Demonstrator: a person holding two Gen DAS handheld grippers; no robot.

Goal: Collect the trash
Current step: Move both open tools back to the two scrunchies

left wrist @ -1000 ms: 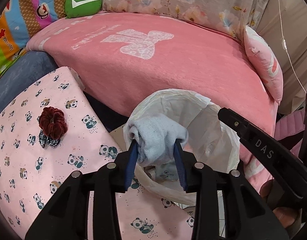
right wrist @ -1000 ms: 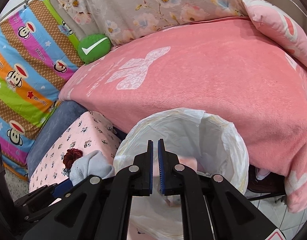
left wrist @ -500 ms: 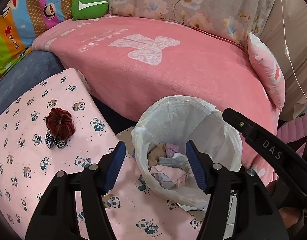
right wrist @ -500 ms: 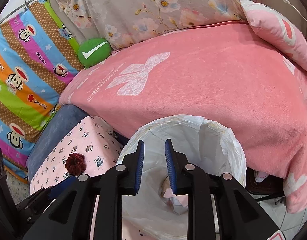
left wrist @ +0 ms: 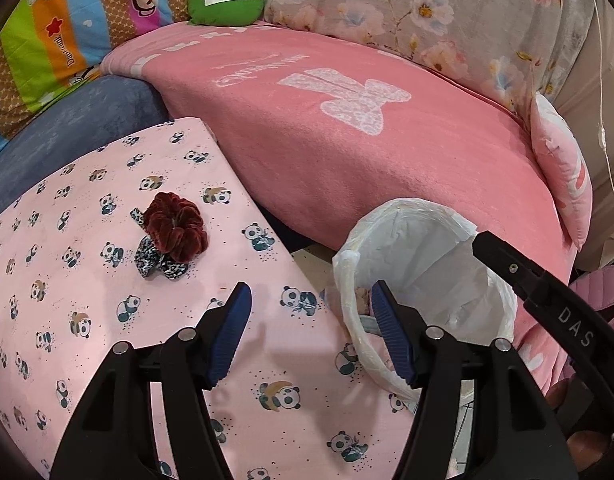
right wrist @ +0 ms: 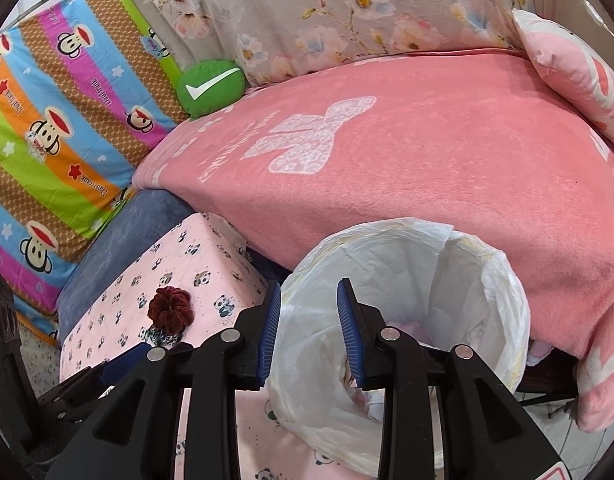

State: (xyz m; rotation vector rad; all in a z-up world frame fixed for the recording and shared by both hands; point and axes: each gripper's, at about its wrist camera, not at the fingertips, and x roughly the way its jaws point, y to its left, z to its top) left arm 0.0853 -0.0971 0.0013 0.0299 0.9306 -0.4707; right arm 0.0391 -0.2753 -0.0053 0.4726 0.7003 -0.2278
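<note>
A bin with a white liner [left wrist: 427, 240] stands beside the panda-print pink cloth [left wrist: 87, 280], with crumpled scraps at its bottom [right wrist: 403, 326]. On the cloth lies a dark red scrunchie [left wrist: 175, 232] on top of a black-and-white patterned one [left wrist: 155, 262]. My left gripper [left wrist: 310, 292] is open and empty, hanging over the cloth just left of the bin's rim. My right gripper [right wrist: 309, 288] hovers over the bin's [right wrist: 487, 280] near rim. Its jaws are opening and its pads press on nothing. The red scrunchie [right wrist: 170, 305] shows to its left.
A sofa under a pink blanket [left wrist: 347, 152] rises behind the bin. A green check-mark cushion [left wrist: 225, 0] and a striped cartoon blanket [right wrist: 47, 140] lie at the back left, a pink pillow [left wrist: 563, 184] at the right. A blue cushion [left wrist: 67, 128] borders the cloth.
The left gripper opened and let go of the pale blue sock, which is gone from its jaws, then moved left over the cloth. The right gripper's jaws went from shut to parted.
</note>
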